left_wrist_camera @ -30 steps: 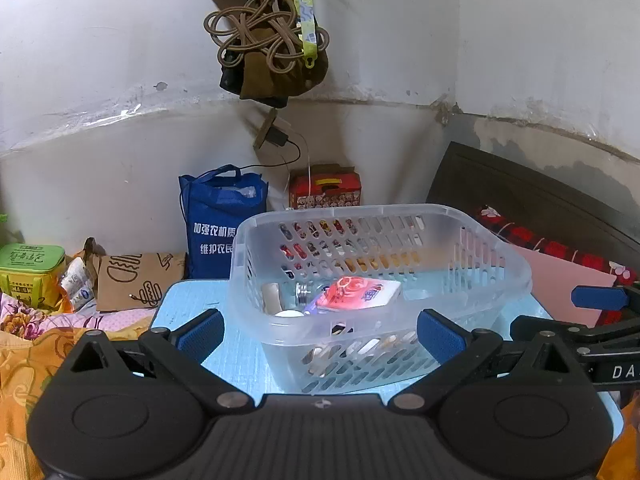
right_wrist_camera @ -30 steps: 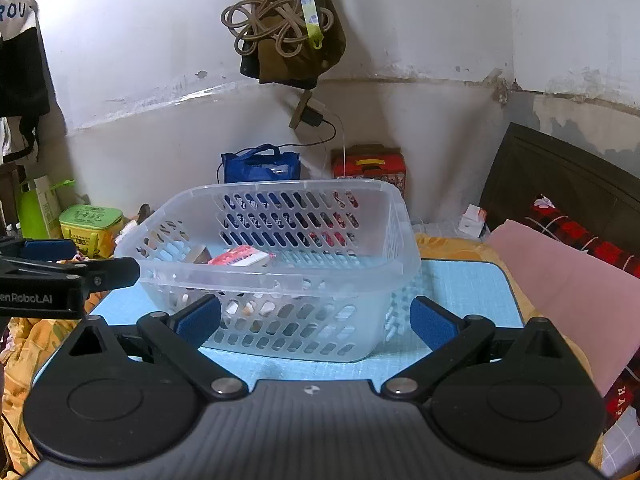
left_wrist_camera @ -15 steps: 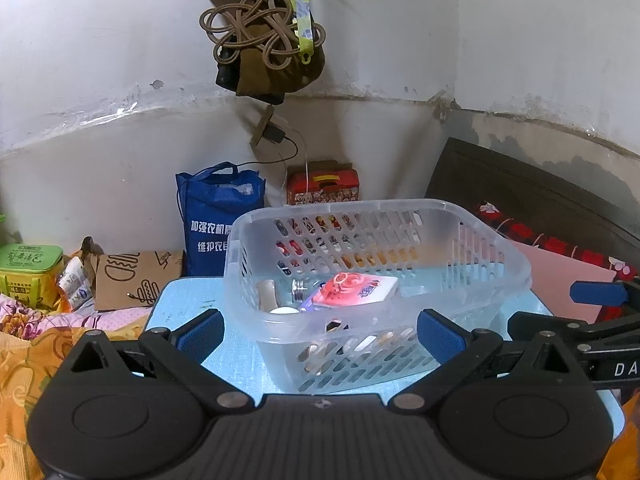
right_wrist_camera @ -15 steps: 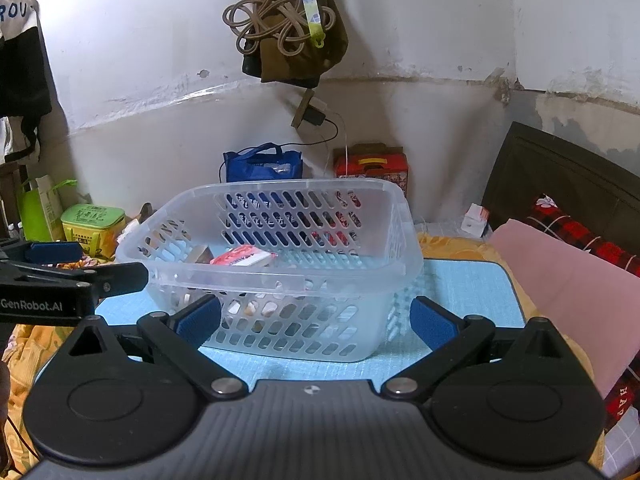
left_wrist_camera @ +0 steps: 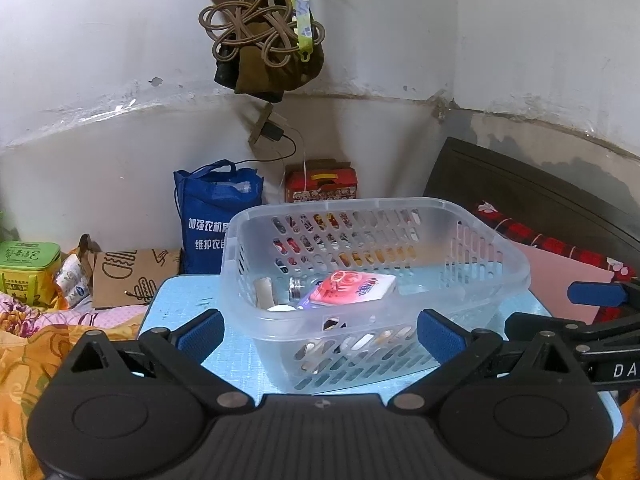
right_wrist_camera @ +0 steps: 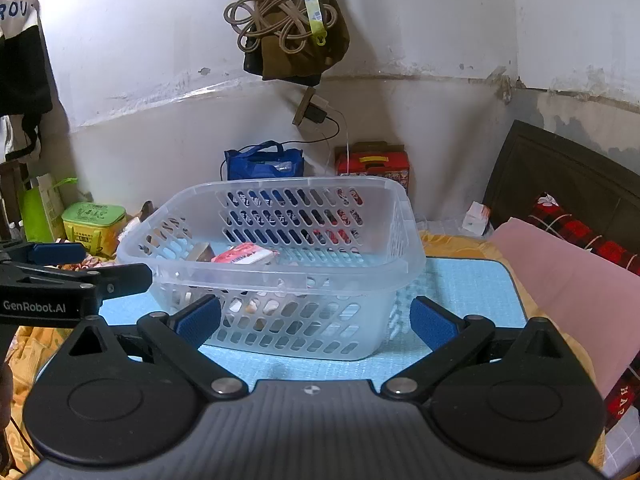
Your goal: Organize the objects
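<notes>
A clear plastic basket [left_wrist_camera: 496, 256] [right_wrist_camera: 404, 236] with slotted walls stands on a light blue mat [left_wrist_camera: 176, 300] [right_wrist_camera: 464, 292]. Inside lie a red-and-white packet [left_wrist_camera: 352, 290] [right_wrist_camera: 244, 256], a small jar [left_wrist_camera: 298, 286] and other small items. My left gripper [left_wrist_camera: 320, 336] is open, just in front of the basket's near wall, holding nothing. My right gripper [right_wrist_camera: 316, 320] is open too, facing the basket from its other side, empty. Each gripper shows at the edge of the other's view: the right one [left_wrist_camera: 592, 300], the left one [right_wrist_camera: 76, 264].
Behind the mat stand a blue bag [left_wrist_camera: 218, 212], a red box [left_wrist_camera: 322, 186], a brown paper bag [left_wrist_camera: 134, 276] and a green tin [left_wrist_camera: 28, 264]. A pink sheet [right_wrist_camera: 560, 280] and dark headboard [right_wrist_camera: 560, 172] lie to the right. Rope and bags [left_wrist_camera: 264, 36] hang above.
The basket sits slightly further left and a little larger in the left wrist view. In the right wrist view it is nearly unchanged. Both grippers stay open.
</notes>
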The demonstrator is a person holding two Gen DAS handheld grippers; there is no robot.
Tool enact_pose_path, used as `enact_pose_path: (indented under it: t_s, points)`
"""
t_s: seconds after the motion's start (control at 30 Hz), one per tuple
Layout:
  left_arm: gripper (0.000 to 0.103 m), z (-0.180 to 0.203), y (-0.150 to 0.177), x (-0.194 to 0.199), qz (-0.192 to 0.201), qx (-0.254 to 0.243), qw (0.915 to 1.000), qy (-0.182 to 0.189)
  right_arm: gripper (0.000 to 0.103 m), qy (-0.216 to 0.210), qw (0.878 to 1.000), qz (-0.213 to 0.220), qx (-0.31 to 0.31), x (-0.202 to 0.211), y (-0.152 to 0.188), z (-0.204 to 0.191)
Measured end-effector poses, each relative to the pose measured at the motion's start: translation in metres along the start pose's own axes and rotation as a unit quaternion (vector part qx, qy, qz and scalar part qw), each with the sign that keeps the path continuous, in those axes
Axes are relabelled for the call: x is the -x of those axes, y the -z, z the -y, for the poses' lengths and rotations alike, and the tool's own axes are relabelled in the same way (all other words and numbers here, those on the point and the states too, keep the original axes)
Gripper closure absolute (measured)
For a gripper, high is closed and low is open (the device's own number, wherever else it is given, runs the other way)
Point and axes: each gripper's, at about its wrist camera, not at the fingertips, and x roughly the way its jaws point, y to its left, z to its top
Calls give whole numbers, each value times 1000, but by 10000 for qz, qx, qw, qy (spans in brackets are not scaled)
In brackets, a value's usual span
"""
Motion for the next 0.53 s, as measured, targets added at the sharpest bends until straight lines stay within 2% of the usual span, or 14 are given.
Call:
enact_pose_path:
  t_s: [0.33, 0.53]
  points:
    - [0, 0, 0, -1, 5, 21, 10000, 3, 0, 1, 10000, -12, -15, -1, -1, 1]
    - [0, 0, -2, 1, 179, 88, 9998, -36, 0, 2, 10000, -2, 8, 0, -1, 1]
